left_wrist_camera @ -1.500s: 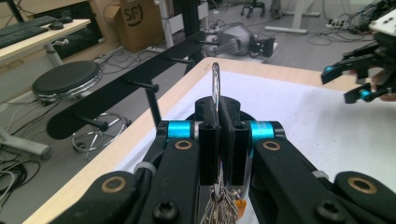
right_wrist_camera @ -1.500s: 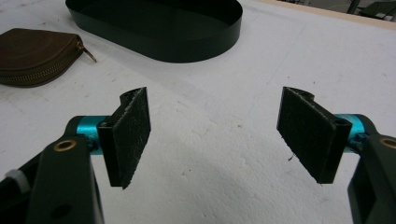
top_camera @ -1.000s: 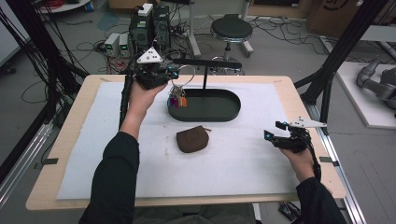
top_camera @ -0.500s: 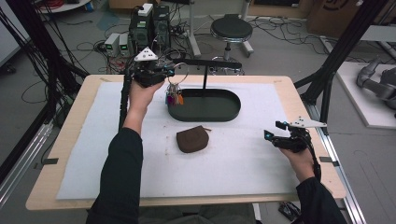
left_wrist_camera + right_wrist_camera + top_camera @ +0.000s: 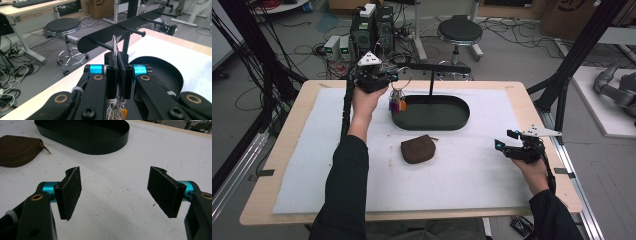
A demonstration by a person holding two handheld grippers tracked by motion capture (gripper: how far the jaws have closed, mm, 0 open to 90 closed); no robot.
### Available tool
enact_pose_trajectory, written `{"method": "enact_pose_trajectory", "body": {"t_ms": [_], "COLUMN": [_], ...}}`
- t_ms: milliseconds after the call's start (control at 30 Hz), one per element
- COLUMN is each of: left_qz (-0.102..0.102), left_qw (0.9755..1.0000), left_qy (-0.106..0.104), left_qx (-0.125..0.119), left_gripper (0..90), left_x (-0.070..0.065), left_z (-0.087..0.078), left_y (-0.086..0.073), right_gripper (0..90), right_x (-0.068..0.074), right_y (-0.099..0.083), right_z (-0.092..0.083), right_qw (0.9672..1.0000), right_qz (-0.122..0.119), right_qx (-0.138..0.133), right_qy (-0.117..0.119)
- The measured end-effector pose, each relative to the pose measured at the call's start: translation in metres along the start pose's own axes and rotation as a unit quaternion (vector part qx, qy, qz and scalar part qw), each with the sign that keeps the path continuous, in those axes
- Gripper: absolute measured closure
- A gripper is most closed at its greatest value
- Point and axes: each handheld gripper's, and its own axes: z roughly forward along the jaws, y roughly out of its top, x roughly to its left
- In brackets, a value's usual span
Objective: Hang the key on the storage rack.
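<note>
Holding a key ring (image 5: pixel 114 47) pinched between its closed jaws, the left tool (image 5: pixel 379 80) is hovering at the far left of the surface, just in front of the first peg (image 5: pixel 100 45) of a black key rack (image 5: pixel 439 68). The keys and coloured tags (image 5: pixel 397 104) are dangling below it, above the left end of the black oval tray (image 5: pixel 432 120). In the left gripper view the ring is standing upright, nearly level with that peg. The step looks like hanging the ring, so the open loop should be facing the peg tip squarely and sliding well along it before the jaws are letting go; a tilted ring would likely be catching on the tip.

Further right, a brown zipped pouch (image 5: pixel 418 149) is lying flat, near the tray's front wall. At the right, the right tool (image 5: pixel 513 146) is hovering low with jaws spread wide and nothing between them.

White padding (image 5: pixel 302 165) is covering the wooden surface (image 5: pixel 259 212). Beyond it, the room is showing a round stool (image 5: pixel 460 31), computer boxes (image 5: pixel 374 25) and loose cables on the floor.
</note>
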Motion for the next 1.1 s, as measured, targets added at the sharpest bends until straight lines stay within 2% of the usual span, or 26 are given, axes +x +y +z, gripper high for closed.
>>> {"method": "enact_pose_trajectory", "body": {"t_ms": [367,567,767,900,1100], "left_qz": [-0.006,-0.008,-0.014,-0.021,-0.022], "left_qw": [0.9999,0.9998,0.9998,0.9996,0.9995], "left_qy": [0.006,0.001,0.007,0.015,0.021], "left_qx": [0.010,0.016,0.015,0.004,0.006], "left_gripper": [86.2,86.1,84.3,84.3,82.9], "left_x": [0.0006,0.0006,0.0022,0.0045,0.0064], "left_z": [0.0037,0.0053,0.0044,0.0001,-0.0041], "left_y": [-0.0034,-0.0066,-0.0088,-0.0077,-0.0092], "right_gripper": [28.1,28.1,28.1,28.1,28.1], "right_x": [-0.0006,-0.0007,-0.0004,-0.0007,-0.0003], "right_y": [-0.0001,-0.0001,0.0000,0.0000,0.0000], "right_z": [-0.0004,-0.0005,-0.0007,-0.0007,-0.0006], "right_qw": [1.0000,1.0000,1.0000,1.0000,1.0000], "right_qz": [0.002,0.002,0.003,0.003,0.003], "right_qx": [0.001,-0.002,-0.001,-0.002,0.000], "right_qy": [0.001,0.001,0.000,0.000,0.000]}}
